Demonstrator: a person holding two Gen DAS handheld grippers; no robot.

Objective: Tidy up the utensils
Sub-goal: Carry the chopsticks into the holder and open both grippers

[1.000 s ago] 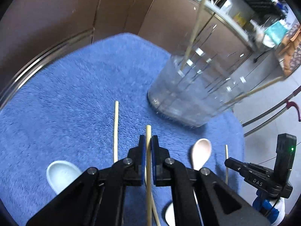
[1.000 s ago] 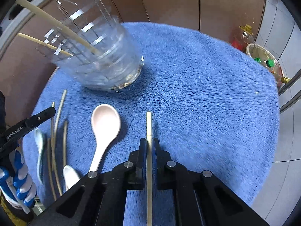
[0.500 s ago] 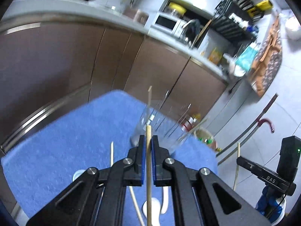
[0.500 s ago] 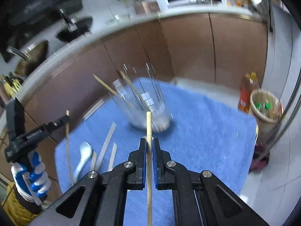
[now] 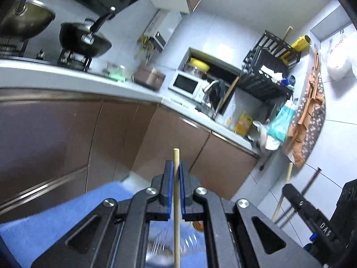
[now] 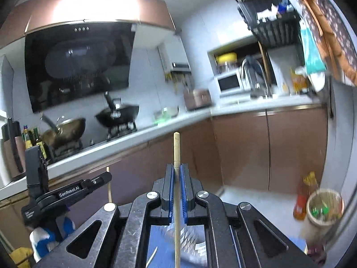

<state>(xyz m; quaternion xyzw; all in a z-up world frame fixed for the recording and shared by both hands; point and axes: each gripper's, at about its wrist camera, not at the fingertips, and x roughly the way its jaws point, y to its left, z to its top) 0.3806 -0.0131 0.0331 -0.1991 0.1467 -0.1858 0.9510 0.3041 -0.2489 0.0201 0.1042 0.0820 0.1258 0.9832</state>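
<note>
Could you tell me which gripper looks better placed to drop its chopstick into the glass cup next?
Probably the right. Both grippers are shut on a chopstick, but the right gripper has the glass cup directly below its chopstick. Under the left gripper, the cup is blurred and slightly off to the side.

Each hand-held gripper is black, with blue pads lining the inner faces of its fingers. The left hand-held gripper [image 5: 176, 174] shows round silver screws at its linkage pivots and triangular cut-outs in the arms; the right hand-held gripper [image 6: 176, 174] looks the same (scuffed, faintly scratched). White "GenRobot.AI" lettering marks the left one's side.
</note>
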